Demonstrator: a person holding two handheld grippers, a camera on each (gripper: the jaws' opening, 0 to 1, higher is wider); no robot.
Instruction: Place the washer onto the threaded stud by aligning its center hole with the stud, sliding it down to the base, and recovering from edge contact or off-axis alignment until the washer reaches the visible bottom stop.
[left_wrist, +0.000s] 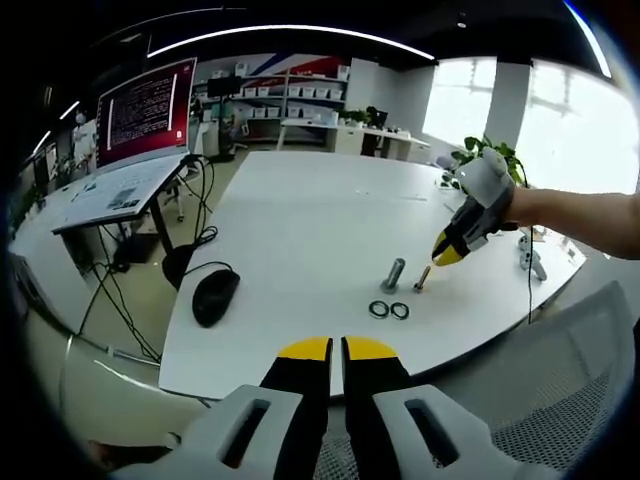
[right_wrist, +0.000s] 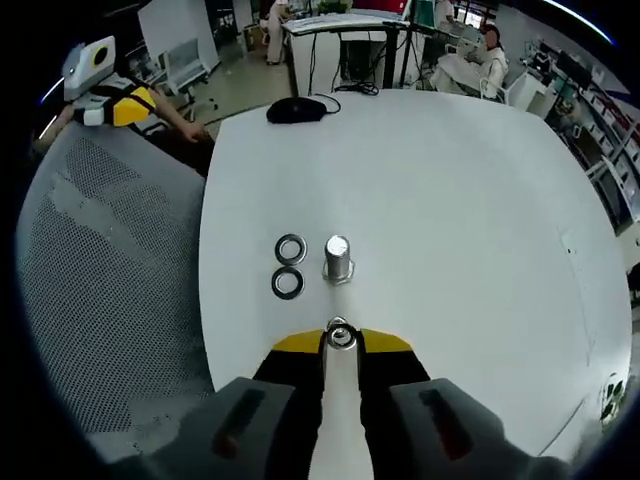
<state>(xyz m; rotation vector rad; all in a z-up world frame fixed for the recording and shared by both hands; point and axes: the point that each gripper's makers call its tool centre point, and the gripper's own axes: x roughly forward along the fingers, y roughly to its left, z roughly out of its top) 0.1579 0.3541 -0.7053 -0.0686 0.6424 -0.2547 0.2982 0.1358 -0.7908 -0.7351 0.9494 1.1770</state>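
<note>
We work over a wide white table that spreads across most of the right gripper view, with a grey mesh chair back down the left of that frame. In the left gripper view a monitor with red text stands at the upper left, and a black mouse lies at the table's near left edge; neither is near the work.

The threaded stud stands upright at the centre of the right gripper view, bare, with nothing on it. Just left of it two spare washers lie flat on the table, one above the other in the frame, touching or nearly so.

Our right gripper sits low centre in its own view, its yellow-tipped jaws nearly together and pinching a washer between the tips. That washer is just below the stud in the frame, apart from it. In the left gripper view this gripper reaches in from the right, tip beside the stud.

Our left gripper hangs back off the table edge, jaws nearly closed with a thin slit between them, holding nothing.

So the washer is in hand but not threaded; aligning, sliding down and seating remain. Nothing blocks the stud.
</note>
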